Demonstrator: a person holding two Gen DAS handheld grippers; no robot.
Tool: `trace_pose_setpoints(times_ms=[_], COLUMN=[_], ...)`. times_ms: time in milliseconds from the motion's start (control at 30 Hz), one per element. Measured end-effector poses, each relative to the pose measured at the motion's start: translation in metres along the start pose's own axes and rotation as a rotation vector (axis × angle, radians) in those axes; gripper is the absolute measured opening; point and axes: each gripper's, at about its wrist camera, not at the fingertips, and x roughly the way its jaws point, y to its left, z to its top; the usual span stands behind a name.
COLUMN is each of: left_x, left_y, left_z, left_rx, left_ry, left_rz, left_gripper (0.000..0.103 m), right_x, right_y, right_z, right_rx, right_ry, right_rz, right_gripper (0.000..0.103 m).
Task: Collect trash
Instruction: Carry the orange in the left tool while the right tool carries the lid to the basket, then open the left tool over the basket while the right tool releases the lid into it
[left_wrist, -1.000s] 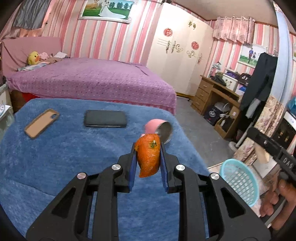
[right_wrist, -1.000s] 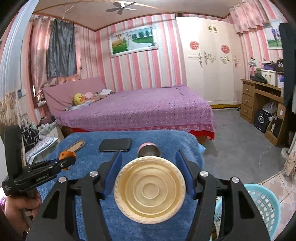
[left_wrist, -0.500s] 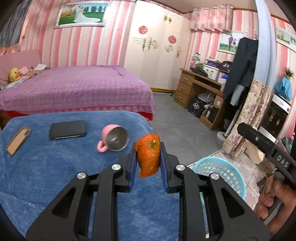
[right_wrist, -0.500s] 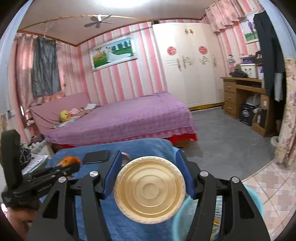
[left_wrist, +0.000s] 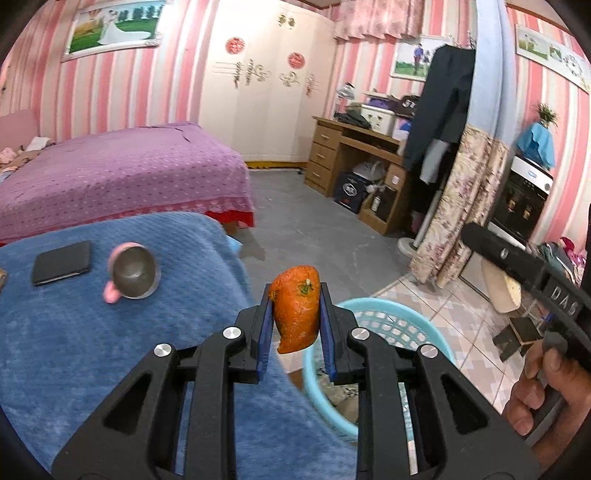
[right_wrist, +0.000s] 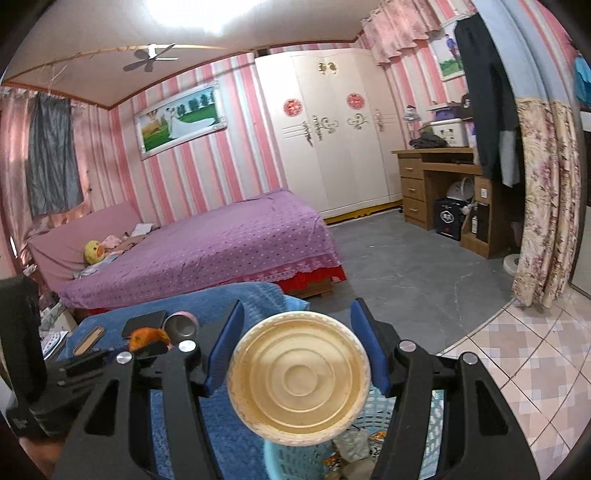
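From the left wrist, the left gripper (left_wrist: 294, 328) is clamped on an orange peel (left_wrist: 296, 308), held at the edge of the blue-covered counter (left_wrist: 74, 350) with the light blue basket (left_wrist: 417, 332) just beyond and below. A pink cup (left_wrist: 131, 272) and black phone (left_wrist: 61, 262) lie on the cloth.

From the right wrist, the right gripper (right_wrist: 297, 350) grasps a paper bowl (right_wrist: 298, 376) above the basket (right_wrist: 376, 417), which seems to hold scraps already, though the view there is partly blocked.

This looks like the drop-off step; next, each gripper should centre over the basket and let go.

Pink-striped walls (right_wrist: 192, 173), purple bed (right_wrist: 221, 243), white wardrobe (right_wrist: 332, 129), grey floor (right_wrist: 406, 273).
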Motion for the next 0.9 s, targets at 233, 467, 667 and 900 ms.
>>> trace_pose_setpoints(times_ms=[233, 467, 667, 900], left_x=[0.035, 0.033, 0.006, -0.066], left_y=[-0.037, -0.036, 0.017, 0.102], left_z=[-0.005, -0.005, -0.013, -0.030], left_rx=[0.018, 0.027, -0.012, -0.003], left_ry=[0.061, 0.028, 0.017, -0.042], left_rz=[-0.161, -0.121, -0.016, 0.213], left_gripper=[0.048, 0.076, 0.084, 0.097], right_x=[0.005, 0.004, 0.016, 0.022], right_y=[-0.022, -0.019, -0.003, 0.033], right_z=[0.001, -0.003, -0.008, -0.011], right_rx=[0.031, 0.028, -0.022, -0.066], right_ry=[0.001, 0.007, 0.035, 0.020], right_rz=[-0.046, -0.048, -0.069, -0.100], right_gripper=[0.059, 0.060, 0.070, 0.085])
